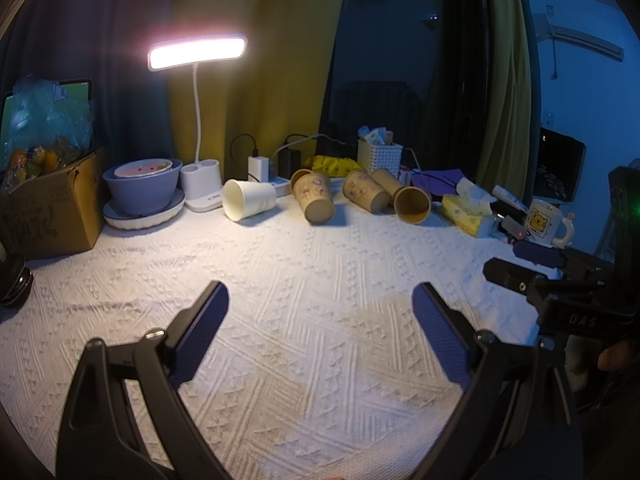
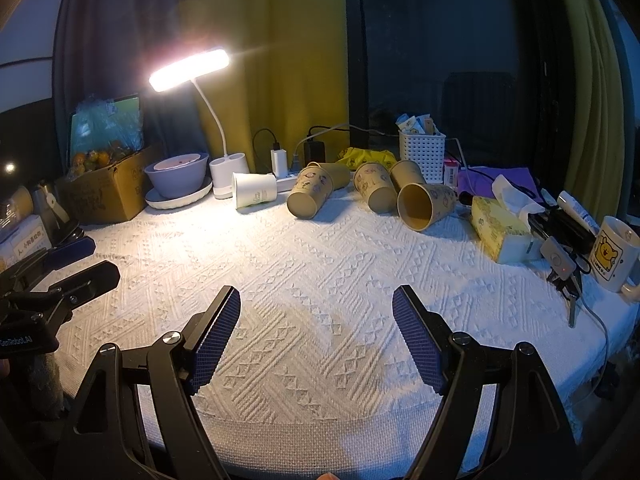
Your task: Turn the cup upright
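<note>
Several paper cups lie on their sides along the back of the white textured cloth (image 1: 320, 320). A white cup (image 1: 248, 199) (image 2: 255, 195) lies at the left, its mouth facing left. A printed tan cup (image 1: 314, 196) (image 2: 312, 193) lies beside it, then another (image 1: 366, 191) (image 2: 376, 192), and one with its open mouth toward me (image 1: 412, 199) (image 2: 424, 205). My left gripper (image 1: 320, 300) is open and empty, well short of the cups. My right gripper (image 2: 316, 300) is open and empty too, and it also shows in the left wrist view (image 1: 516, 260).
A lit desk lamp (image 1: 198, 53) stands at the back left beside a stacked bowl (image 1: 140, 192) and a cardboard box (image 1: 52, 208). A tissue box (image 2: 500, 232), a mug (image 2: 612, 252), keys and cables crowd the right. A white basket (image 2: 422, 152) stands behind the cups.
</note>
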